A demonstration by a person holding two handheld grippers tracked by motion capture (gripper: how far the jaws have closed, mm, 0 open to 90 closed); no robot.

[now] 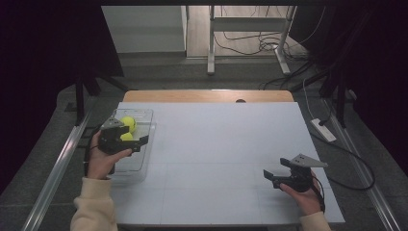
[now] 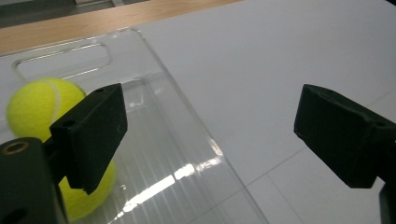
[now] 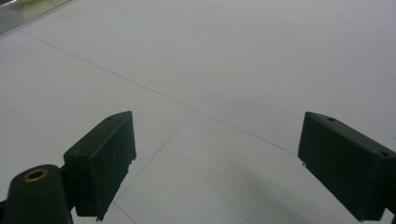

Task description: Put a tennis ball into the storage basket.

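- 2 yellow tennis balls (image 1: 128, 124) lie touching each other at the far end of a clear plastic bin (image 1: 144, 159), which sits on the left part of the white desk (image 1: 221, 144).
- In the left gripper view the farther ball (image 2: 39, 105) shows its white seam, and the nearer ball (image 2: 88, 196) is partly hidden behind the claw's own jaw.
- The left claw (image 1: 139, 141) hovers over the bin just beside the balls, jaws spread wide with nothing between them.
- The right claw (image 1: 269, 175) rests low over the bare desk at the near right, well apart from the bin, also spread and holding nothing.
- The step in hand looks like a reach toward a ball, or a release just made; which one cannot be told.
- A pickup would call for swinging the left claw back over 1 ball, lowering it inside the bin walls, then closing.
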